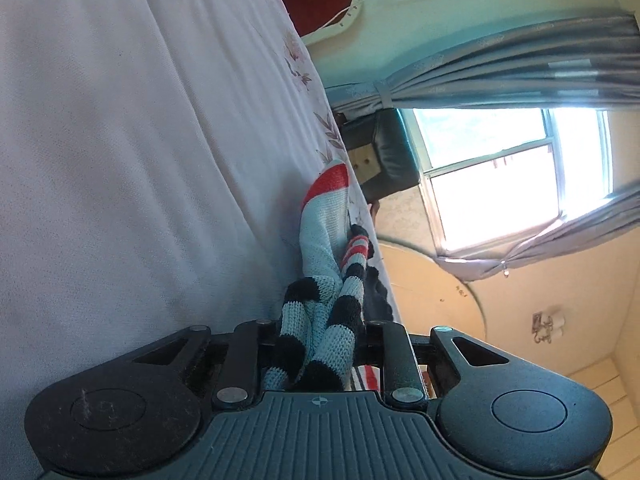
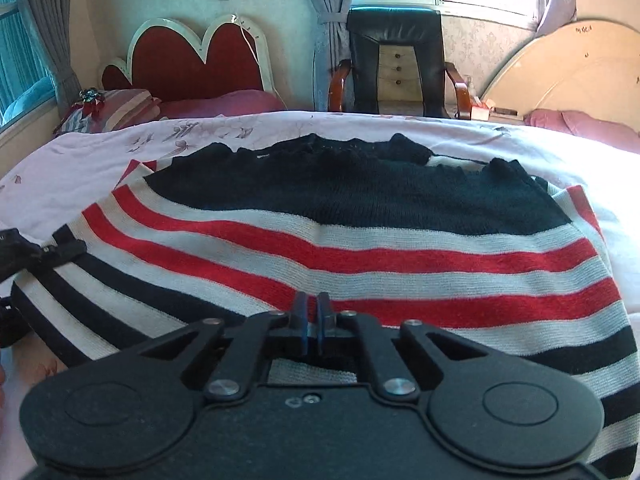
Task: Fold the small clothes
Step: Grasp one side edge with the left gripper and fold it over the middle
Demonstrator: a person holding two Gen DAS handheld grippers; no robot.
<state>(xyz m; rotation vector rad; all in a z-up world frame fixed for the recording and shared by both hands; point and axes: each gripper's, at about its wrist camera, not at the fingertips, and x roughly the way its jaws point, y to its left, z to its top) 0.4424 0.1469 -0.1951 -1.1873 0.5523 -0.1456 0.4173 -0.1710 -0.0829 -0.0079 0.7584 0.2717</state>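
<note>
The left gripper (image 1: 320, 344) was clamped on a bunched striped edge of the knitted sweater (image 2: 360, 240), the black-and-pale knit crowding the gap between its jaws and trailing ahead of it along the floral bedsheet (image 1: 120, 140). The right gripper (image 2: 313, 316) had its jaws closed together just above the near hem; whether a pinch of fabric sat between the tips could not be told. Ahead of that claw the sweater lay spread flat on the bed, red and white stripes nearest, the black upper part beyond, and the left gripper biting its left-hand corner. Further off stood a heart-shaped headboard (image 2: 192, 56) and a black armchair (image 2: 396, 52) under the window. By the look of it, folding had barely started: edges gripped, body unfolded, every fold still to come.
</note>
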